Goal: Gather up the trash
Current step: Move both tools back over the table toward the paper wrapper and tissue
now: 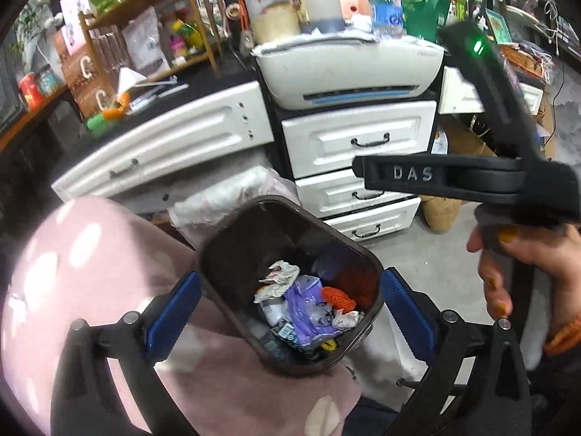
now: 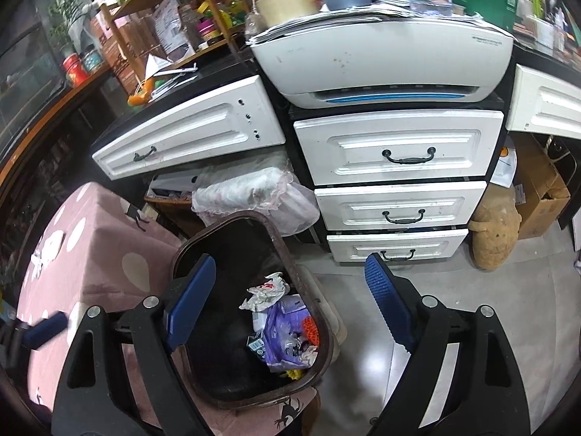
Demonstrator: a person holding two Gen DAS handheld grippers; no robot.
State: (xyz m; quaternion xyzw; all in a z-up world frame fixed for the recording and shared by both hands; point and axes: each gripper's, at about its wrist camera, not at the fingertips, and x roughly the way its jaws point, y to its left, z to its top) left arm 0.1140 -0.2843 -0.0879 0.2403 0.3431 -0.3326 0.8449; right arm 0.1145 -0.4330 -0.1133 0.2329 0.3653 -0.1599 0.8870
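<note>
Trash bin [image 1: 225, 254] on the floor beside a cloth-covered seat [image 1: 90, 254] at its left, crumpled wrappers [image 1: 279, 278] lying inside the bin, a drawer cabinet [image 1: 359, 141] behind it, a printer [image 1: 348, 69] on top of the cabinet, a bottle [image 1: 385, 0] standing on the printer.

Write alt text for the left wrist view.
The open left gripper hovers empty above a dark bin holding crumpled paper and a purple wrapper. Behind stand white drawers; the right gripper's body enters at right.

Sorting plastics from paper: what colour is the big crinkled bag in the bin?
Purple, or lilac: the plastic bag in the trash bin shows best in the left wrist view.
</note>
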